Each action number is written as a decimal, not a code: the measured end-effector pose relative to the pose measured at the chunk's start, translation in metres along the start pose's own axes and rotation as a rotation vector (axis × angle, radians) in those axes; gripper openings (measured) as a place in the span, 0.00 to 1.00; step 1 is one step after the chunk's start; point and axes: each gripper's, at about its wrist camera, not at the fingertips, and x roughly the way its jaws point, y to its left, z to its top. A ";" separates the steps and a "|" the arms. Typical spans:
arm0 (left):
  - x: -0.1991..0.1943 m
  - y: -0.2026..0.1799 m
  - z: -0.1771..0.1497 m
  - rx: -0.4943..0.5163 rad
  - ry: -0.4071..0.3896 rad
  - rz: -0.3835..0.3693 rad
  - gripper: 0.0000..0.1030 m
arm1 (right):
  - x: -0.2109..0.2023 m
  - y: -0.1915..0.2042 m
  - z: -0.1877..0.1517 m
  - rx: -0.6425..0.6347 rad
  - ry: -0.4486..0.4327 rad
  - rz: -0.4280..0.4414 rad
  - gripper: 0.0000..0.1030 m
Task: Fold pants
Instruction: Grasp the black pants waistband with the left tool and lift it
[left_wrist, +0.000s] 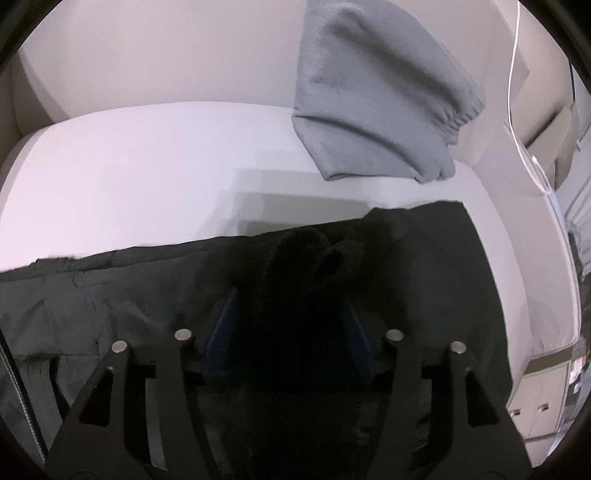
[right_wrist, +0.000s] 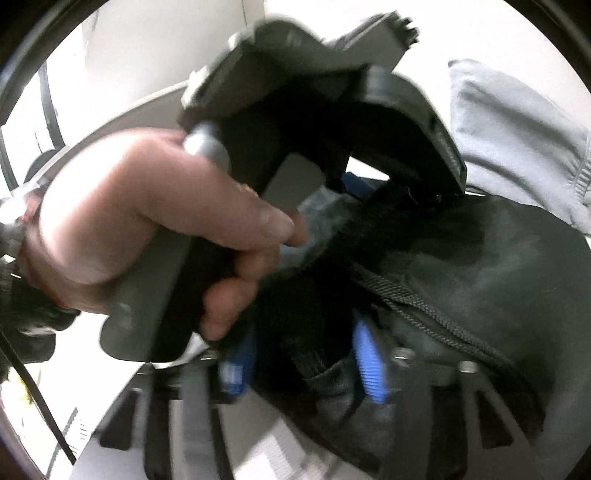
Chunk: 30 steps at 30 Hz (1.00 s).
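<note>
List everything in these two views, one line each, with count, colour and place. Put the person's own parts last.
pants: one, black, spread across the near part of the white surface, a bunched fold between the fingers of both grippers
grey garment: one, grey, folded, at the far right of the surface
white surface: one, white, under both garments
cable: one, white, hanging at the right edge
left gripper: one, black with blue pads, low in the left wrist view
right gripper: one, black with blue pads, low in the right wrist view
hand: one, gripping the left gripper's handle, seen from the right wrist
</note>
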 end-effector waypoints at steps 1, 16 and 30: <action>-0.002 0.000 0.001 -0.004 -0.004 -0.001 0.53 | -0.003 0.000 0.000 -0.005 -0.003 -0.009 0.57; -0.109 0.011 0.005 -0.190 -0.116 -0.117 0.82 | -0.143 -0.068 -0.013 -0.029 -0.140 -0.023 0.83; -0.079 0.043 -0.133 -0.468 0.040 -0.260 0.81 | -0.174 -0.153 -0.126 -0.134 -0.065 -0.092 0.80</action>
